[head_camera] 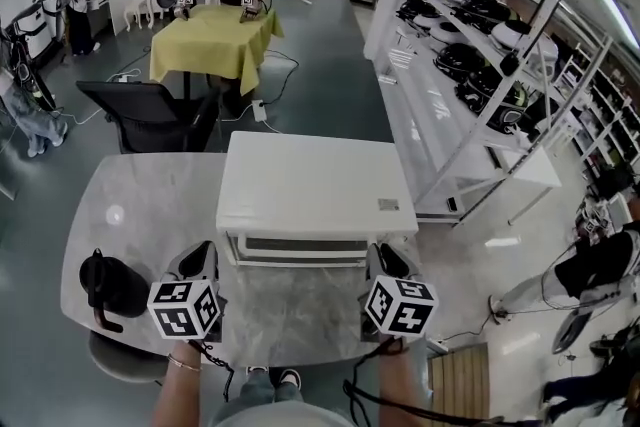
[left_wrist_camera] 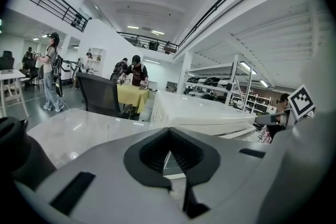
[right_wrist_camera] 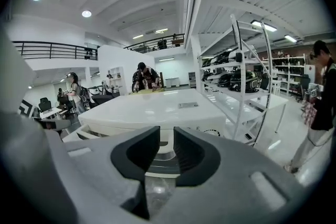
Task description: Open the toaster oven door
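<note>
1. Door position: the toaster oven (head_camera: 315, 185) sits at the centre of the head view on the marble table (head_camera: 130, 205). Its door (head_camera: 300, 310) appears swung down toward the person. The glass pane lies roughly level between the two grippers, and a dark cavity slot is exposed above it.
2. Right gripper (right_wrist_camera: 166, 134): the jaws stand apart. The door's front edge shows in the gap, but neither pad presses on it.
3. Left gripper (left_wrist_camera: 169, 131): the jaws meet at the tips and carry nothing. It hovers at the door's left corner.
4. Step in hand, as judged: release and clear off.
   - Keep the right jaws wide and draw that gripper straight back along its own line, so no pad hooks the door edge and lifts it.
   - Keep the left gripper off the pane, since a closed tip bearing on the glass would probably load the hinge.
5. Check before withdrawing: confirm that the door rests at its full-down stop and shows no tendency to spring up.
6. View differences:
   - The head view alone shows the whole door outline with a gripper at each lower corner.
   - The right gripper view alone shows the clear gap between its pads.
   - The left gripper view alone shows its tips touching. It also places a dark rounded object (left_wrist_camera: 13, 144) at the lower left of the frame, close beside that gripper.
</note>
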Demonstrator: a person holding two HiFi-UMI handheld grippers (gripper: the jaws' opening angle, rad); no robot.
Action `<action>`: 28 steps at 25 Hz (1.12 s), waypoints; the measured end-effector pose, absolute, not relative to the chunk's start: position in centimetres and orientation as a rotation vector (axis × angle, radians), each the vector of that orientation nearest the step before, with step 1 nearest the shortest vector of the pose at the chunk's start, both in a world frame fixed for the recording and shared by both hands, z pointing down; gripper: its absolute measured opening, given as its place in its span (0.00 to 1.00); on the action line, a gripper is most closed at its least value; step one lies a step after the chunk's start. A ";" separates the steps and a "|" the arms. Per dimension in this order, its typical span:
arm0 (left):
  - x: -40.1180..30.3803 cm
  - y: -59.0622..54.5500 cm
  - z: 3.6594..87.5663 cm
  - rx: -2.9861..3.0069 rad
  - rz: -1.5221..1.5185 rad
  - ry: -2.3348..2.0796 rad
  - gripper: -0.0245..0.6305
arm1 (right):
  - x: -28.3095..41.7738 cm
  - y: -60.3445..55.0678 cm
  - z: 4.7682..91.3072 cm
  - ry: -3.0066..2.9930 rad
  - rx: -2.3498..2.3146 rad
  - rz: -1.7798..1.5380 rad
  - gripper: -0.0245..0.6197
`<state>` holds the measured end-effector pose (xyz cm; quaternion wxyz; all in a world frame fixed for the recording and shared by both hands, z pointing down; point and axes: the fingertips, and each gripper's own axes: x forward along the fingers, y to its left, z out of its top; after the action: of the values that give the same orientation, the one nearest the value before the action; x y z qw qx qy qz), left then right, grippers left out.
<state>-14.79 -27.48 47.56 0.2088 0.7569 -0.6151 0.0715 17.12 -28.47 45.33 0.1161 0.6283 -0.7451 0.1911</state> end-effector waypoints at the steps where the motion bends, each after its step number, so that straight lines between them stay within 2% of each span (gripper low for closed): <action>1: -15.0 -27.5 47.7 2.102 0.198 -1.712 0.04 | 17.1 -28.6 45.5 -2.177 1.840 0.562 0.14; 9: -16.3 -27.7 48.6 2.069 0.195 -1.722 0.04 | 17.0 -30.1 46.4 -2.120 1.799 0.572 0.23; 23: -18.0 -27.8 49.1 2.036 0.205 -1.742 0.04 | 17.6 -31.1 48.0 -2.015 1.743 0.642 0.23; 28: -18.2 -27.7 49.2 2.036 0.203 -1.746 0.04 | 17.4 -31.2 48.3 -2.027 1.721 0.673 0.20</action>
<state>-18.18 -27.69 49.21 0.2242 0.7377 -0.6326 0.0737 17.37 -31.20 48.31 0.1983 0.6150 -0.7243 0.2404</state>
